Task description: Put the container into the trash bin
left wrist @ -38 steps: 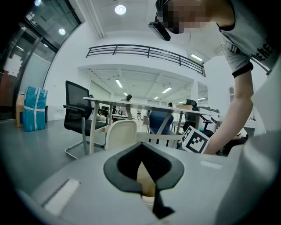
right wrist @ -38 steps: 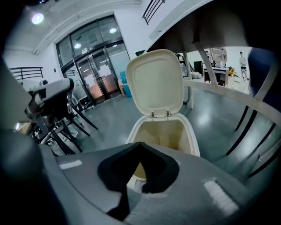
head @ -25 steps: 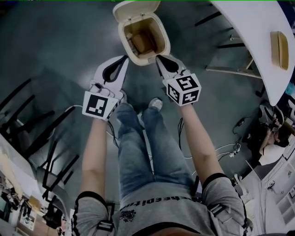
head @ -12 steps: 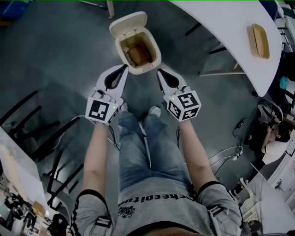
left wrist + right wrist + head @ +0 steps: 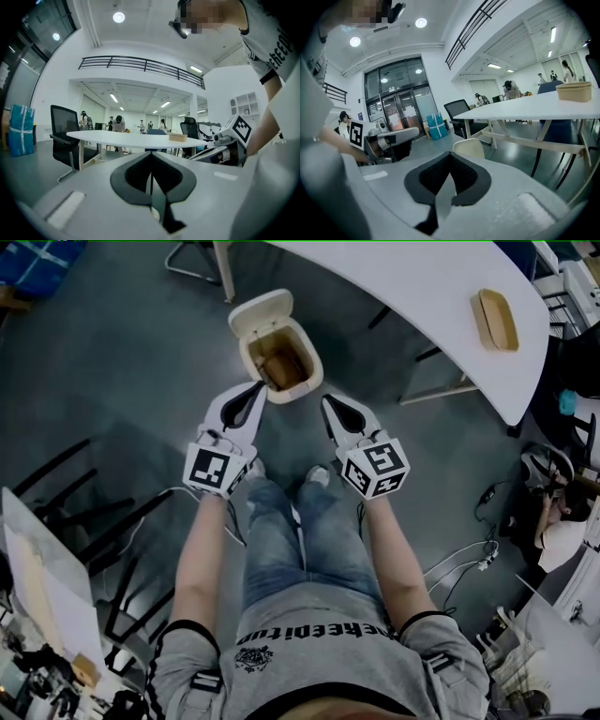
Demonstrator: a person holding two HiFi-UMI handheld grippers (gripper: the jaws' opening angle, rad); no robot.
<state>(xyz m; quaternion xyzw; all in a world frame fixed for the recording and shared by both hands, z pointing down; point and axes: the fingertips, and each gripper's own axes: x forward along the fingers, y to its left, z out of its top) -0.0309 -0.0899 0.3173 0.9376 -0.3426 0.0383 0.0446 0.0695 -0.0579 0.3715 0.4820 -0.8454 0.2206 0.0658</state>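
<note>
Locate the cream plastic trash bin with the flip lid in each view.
Head view: cream plastic trash bin at top centre, lid open.
Left gripper view: not in it.
Right gripper view: only its rounded lid shows, at centre, just above the tips of the right hand-held gripper.
Shared landmark: the tan tray on the white table.
</note>
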